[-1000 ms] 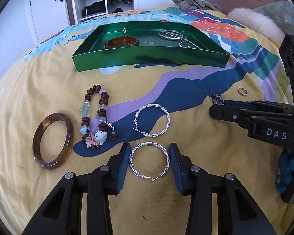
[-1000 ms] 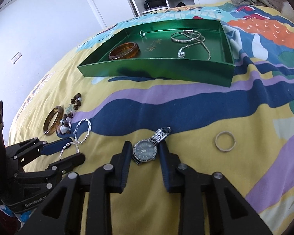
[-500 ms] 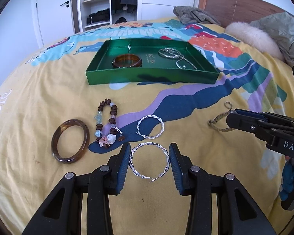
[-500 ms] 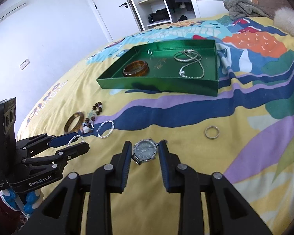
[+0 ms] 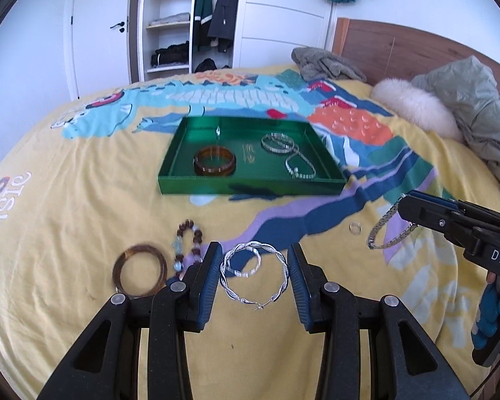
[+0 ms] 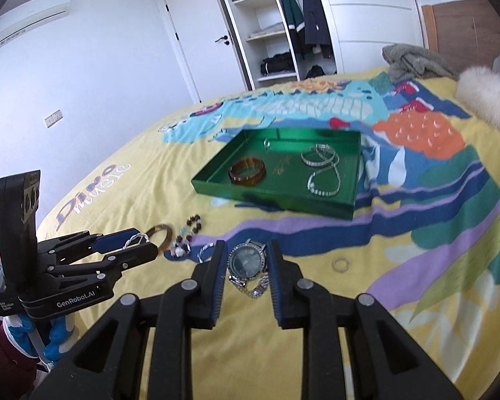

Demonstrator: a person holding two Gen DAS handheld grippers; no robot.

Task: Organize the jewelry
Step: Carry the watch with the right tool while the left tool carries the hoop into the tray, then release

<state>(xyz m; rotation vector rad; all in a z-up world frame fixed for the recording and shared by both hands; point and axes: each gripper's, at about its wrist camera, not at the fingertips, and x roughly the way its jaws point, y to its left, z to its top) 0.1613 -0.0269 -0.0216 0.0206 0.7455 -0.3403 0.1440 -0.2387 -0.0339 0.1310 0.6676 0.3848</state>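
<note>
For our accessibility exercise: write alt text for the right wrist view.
The right gripper holds a silver watch above a yellow patterned bedspread. Beyond lies a green tray of bangles and chains; at left, the left gripper holds a twisted silver hoop.

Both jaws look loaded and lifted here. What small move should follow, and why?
Probably carry both forward toward the green tray. The left gripper holds a twisted silver hoop, the right gripper holds the watch, both seemingly clear of the bedspread, and the tray already holds a bangle.

"GenRobot.AI" on left gripper (image 6: 140, 245) (white print), "DAS" on right gripper (image 5: 404, 207)
</note>
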